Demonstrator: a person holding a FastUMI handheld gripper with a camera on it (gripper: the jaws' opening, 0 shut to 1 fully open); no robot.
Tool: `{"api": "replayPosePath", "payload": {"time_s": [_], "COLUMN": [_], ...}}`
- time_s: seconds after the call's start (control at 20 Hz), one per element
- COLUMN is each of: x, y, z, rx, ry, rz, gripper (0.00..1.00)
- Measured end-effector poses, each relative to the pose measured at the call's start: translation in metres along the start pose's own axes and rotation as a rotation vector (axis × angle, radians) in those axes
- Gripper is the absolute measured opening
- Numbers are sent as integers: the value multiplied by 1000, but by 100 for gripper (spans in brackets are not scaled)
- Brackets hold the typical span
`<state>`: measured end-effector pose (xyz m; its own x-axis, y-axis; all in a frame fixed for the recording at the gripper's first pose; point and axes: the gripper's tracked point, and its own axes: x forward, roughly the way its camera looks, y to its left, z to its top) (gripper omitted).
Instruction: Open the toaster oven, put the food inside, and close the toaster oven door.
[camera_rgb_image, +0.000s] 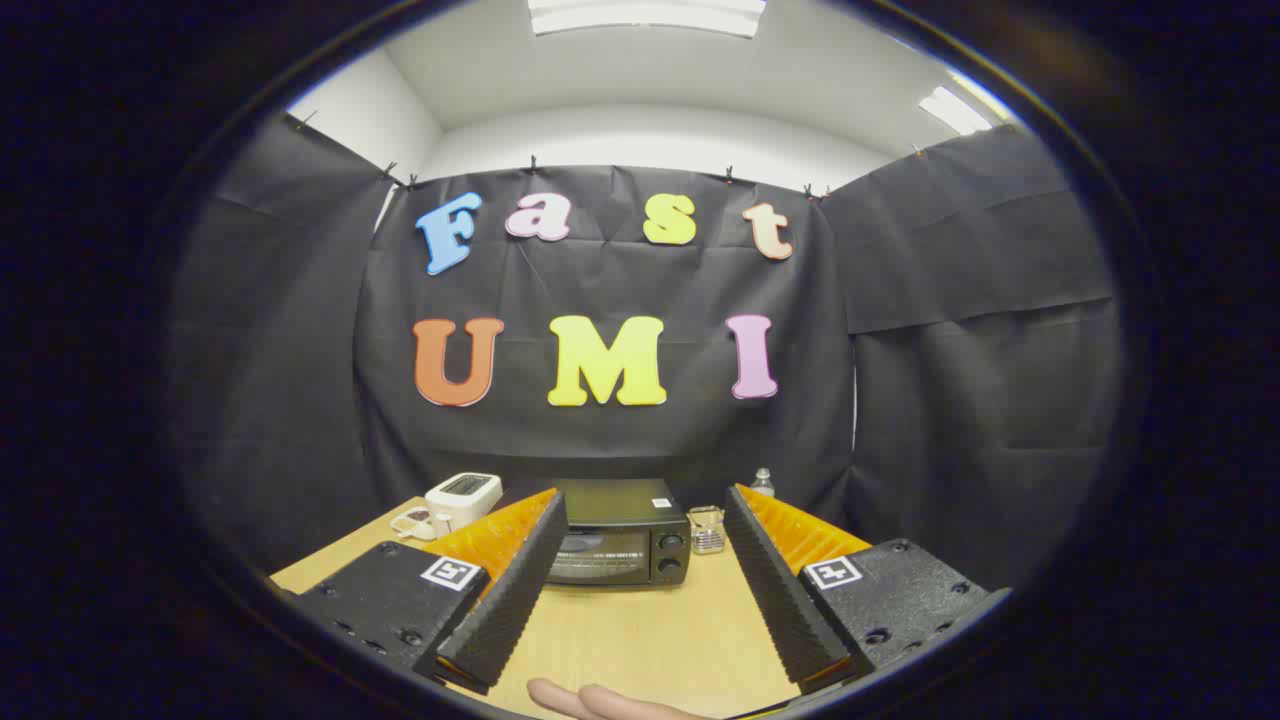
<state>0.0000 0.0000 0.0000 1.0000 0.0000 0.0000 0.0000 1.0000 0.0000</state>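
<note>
Gripper view looks along the wooden bench (620, 640) toward the toaster oven (618, 545), which sits at the far side against the black cloth wall, its door shut and two knobs on its right face. The jaws (640, 590) stand wide and hold nothing, with the oven framed between them and well beyond the tips. By these signs the task has hardly begun: the door is unopened, no food is inside as far as the dark glass lets me tell, and the food itself I cannot pick out with certainty. A small clear container (707, 530) stands just right of the oven, with a bottle (762, 483) farther back; on the left are a white appliance (463, 495) and a small white item (412, 522) near it. A person's hand (590, 702) rests on the near bench edge between the fingers. Bare bench lies between gripper and oven, giving a straight approach; the left bench edge runs close beside the white things.
</note>
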Motion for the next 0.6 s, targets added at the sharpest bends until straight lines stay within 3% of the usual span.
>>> {"api": "replayPosePath", "payload": {"time_s": [0.6], "x": [16], "y": [-4], "z": [-8], "rx": [13], "ry": [17], "rz": [-25], "gripper": [100]}}
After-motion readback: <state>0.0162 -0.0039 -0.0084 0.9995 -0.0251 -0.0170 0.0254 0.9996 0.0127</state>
